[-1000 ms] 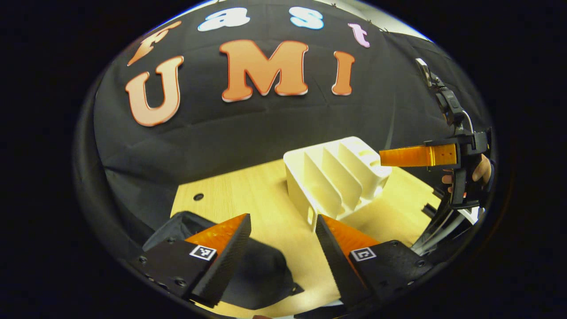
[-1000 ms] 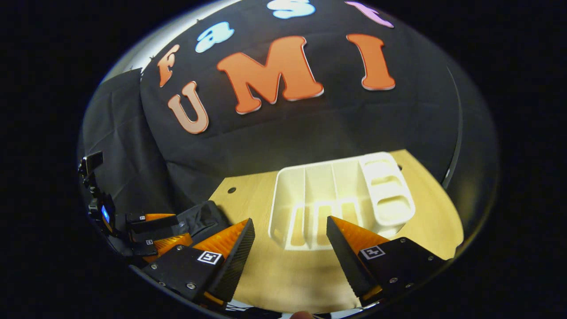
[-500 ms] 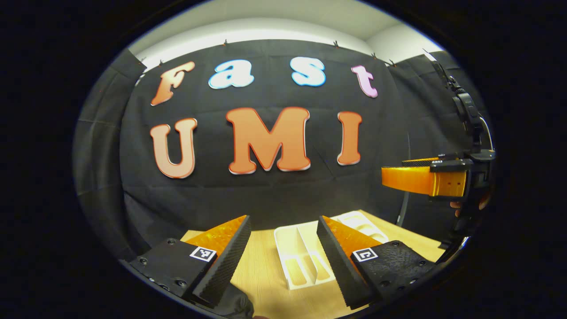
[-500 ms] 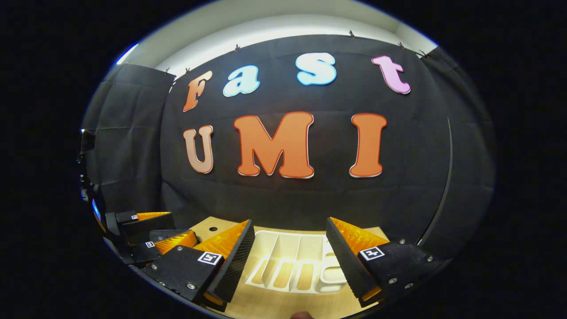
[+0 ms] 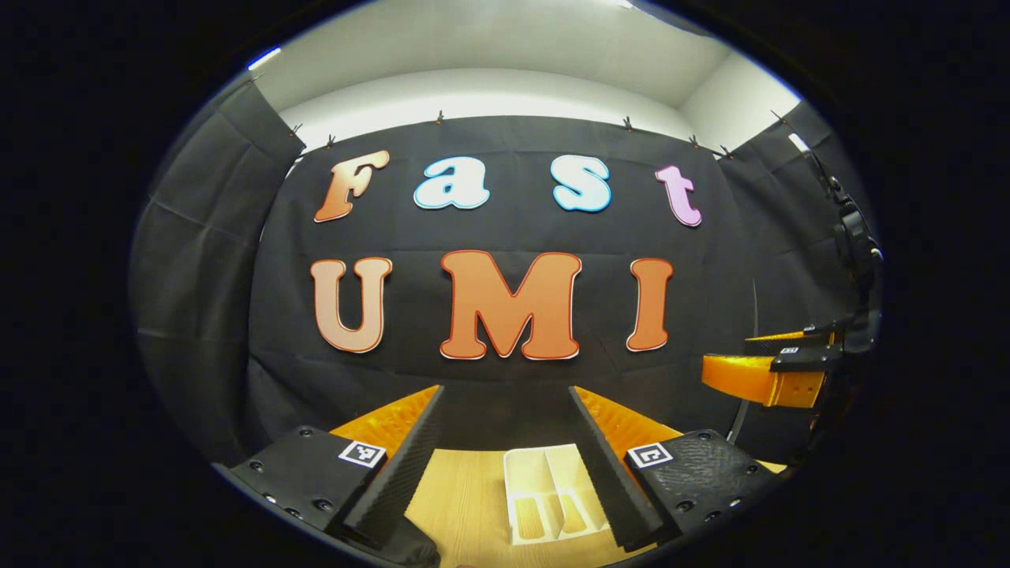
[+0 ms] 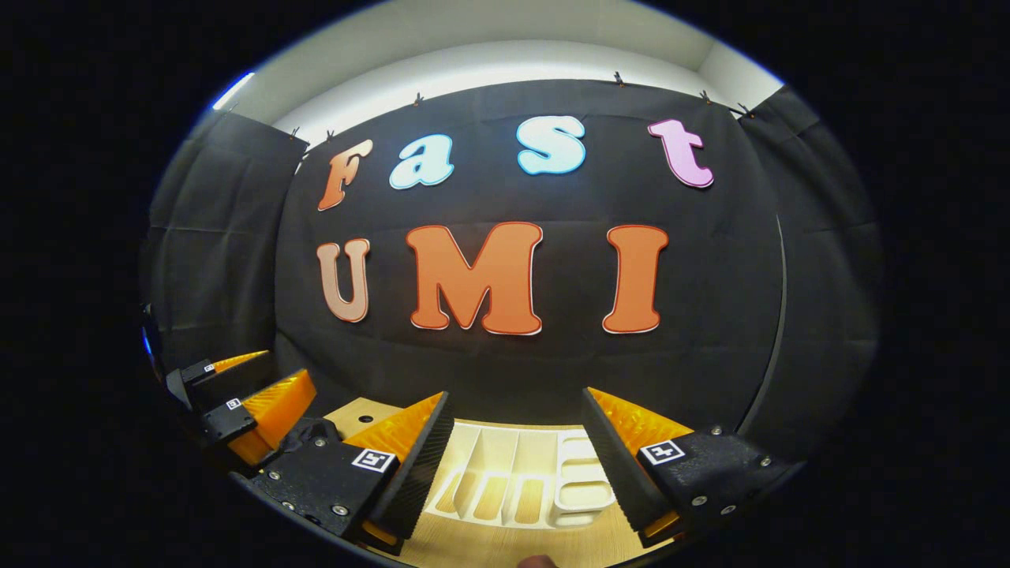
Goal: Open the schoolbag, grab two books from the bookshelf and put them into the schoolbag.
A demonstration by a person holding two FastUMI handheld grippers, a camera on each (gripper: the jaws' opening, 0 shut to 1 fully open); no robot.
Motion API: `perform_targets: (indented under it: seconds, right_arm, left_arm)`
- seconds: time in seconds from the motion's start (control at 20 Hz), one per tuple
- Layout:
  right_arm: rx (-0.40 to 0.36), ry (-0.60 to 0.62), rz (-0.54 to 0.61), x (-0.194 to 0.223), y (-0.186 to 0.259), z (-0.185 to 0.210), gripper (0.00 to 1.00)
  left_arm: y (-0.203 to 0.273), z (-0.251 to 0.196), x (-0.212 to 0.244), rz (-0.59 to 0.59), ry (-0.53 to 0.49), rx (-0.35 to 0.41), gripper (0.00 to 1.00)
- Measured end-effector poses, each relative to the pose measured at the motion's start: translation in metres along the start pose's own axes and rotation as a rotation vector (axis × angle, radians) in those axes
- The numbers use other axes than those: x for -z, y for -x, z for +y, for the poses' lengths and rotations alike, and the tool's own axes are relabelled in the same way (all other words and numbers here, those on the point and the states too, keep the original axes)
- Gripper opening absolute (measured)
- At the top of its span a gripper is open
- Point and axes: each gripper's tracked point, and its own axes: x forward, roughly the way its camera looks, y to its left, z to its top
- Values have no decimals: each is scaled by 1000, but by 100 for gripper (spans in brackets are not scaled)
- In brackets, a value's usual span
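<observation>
Item, left gripper (image 5: 505, 465): raised level toward the booth wall, jaws wide apart, nothing between them; ridged inner faces, matte housings with small square markers. Seen from the right gripper view it sits at 8 o'clock (image 6: 237, 398), likewise spread.

Item, schoolbag (image 5: 402, 546): dark soft fabric, a slack fold at 6 to 7 o'clock under the left gripper's near finger; another dark fold (image 6: 319, 432) shows at 7 o'clock in the right gripper view. Whether it is zipped or open cannot be told.

Item, worktop (image 5: 465, 505): pale wood grain, smooth, with a small round hole (image 6: 364, 419).

Item, bookshelf (image 6: 521, 481): cream moulded plastic rack, upright dividers, slotted floor, a tier of rounded pockets at its right end; stands at 6 o'clock between both grippers' fingers (image 5: 552, 493). Every slot in view is bare; no books can be made out.

Item, right gripper (image 6: 517, 465): held level, jaws wide, empty; from the left gripper view it hangs at 3 o'clock (image 5: 761, 371).

Hazards, as judged: both cameras point mostly at the wall, so a descent toward bag or rack would be poorly sighted; a finger could clip a thin divider and shove the light rack across the smooth worktop. The limp bag fabric may slip from a shallow pinch, or collapse shut.
</observation>
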Motion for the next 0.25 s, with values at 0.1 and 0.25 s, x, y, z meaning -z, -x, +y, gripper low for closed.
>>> perform_targets:
  seconds: [0.1,0.25]
  right_arm:
    - [18,-1,14,4,3,5,97]
    - [32,10,8,5,4,16,97]
  left_arm:
    - [-1,5,-4,4,22,-17,95]
    - [-6,14,-11,4,18,-41,96]
